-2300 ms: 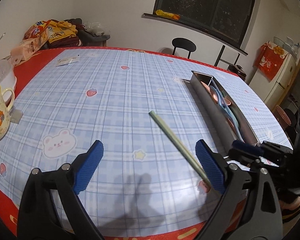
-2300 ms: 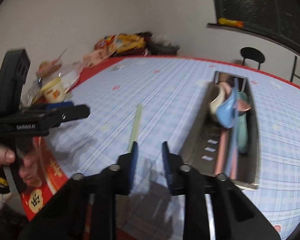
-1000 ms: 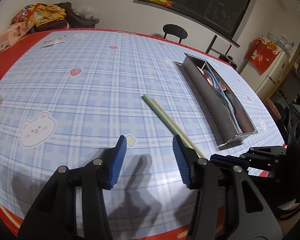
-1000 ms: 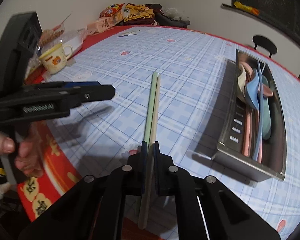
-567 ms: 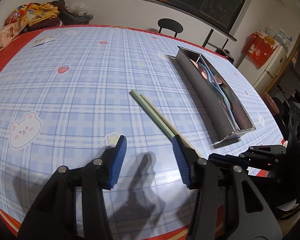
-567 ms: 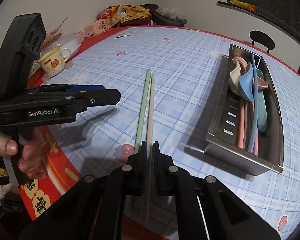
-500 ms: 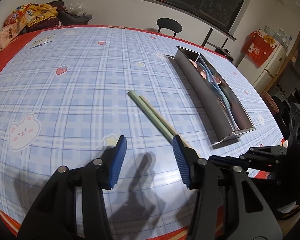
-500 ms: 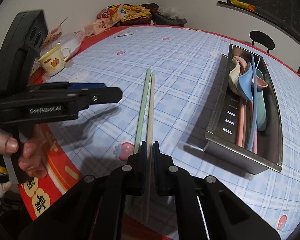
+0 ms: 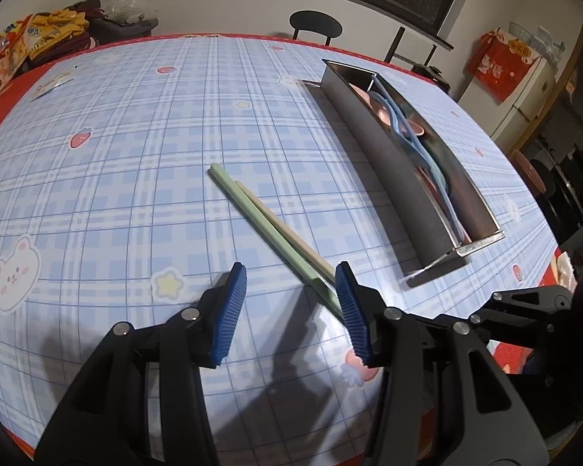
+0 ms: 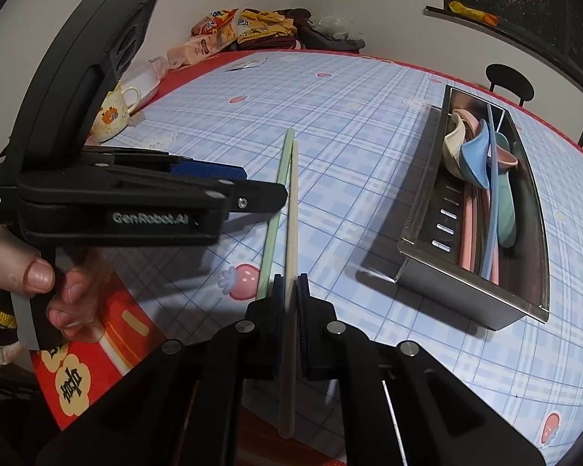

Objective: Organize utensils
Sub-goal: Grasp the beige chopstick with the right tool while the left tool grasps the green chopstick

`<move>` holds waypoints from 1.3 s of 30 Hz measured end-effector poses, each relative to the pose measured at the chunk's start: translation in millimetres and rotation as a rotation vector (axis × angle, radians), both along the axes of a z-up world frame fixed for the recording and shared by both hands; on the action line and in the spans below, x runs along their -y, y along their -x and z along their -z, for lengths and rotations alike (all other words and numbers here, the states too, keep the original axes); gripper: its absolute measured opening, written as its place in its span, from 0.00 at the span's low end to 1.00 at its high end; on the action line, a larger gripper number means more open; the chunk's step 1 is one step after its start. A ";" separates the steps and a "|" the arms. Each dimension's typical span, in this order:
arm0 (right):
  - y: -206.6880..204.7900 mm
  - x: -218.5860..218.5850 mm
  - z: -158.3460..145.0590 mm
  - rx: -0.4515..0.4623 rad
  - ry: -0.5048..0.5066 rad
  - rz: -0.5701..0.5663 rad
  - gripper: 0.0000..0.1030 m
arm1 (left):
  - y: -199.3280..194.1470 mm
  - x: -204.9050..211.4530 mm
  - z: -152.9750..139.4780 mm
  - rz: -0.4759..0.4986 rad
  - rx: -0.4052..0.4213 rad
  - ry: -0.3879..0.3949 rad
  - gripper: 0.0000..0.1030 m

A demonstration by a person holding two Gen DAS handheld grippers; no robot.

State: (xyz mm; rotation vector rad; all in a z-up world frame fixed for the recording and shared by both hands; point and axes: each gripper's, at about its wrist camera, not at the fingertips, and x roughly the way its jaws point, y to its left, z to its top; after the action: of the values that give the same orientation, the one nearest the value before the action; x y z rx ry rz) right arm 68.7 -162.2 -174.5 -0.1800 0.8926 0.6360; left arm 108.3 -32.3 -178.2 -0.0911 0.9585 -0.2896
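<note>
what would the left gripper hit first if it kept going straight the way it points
Probably the checked tablecloth: the open left gripper aims at bare cloth just left of the green chopstick, which passes by its right jaw. Depth is unclear, so it might graze that chopstick first.

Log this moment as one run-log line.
right gripper: shut on chopsticks | left gripper: open, empty | metal tray: holds spoons

chopsticks (image 9: 270, 220) left of tray (image 9: 404, 194) — on table (image 9: 136, 147)
</note>
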 end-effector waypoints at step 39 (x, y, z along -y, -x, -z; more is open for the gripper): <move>-2.2 -18.2 -1.6 0.049 0.094 0.012 0.10 | 33.3 -27.4 4.2 0.016 0.086 -0.269 0.17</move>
State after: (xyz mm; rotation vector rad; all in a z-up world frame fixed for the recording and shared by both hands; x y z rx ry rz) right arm 70.8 -144.0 -172.9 -0.2727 0.8759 0.5763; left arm 75.0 -4.8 -182.4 0.1742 0.9054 -0.1760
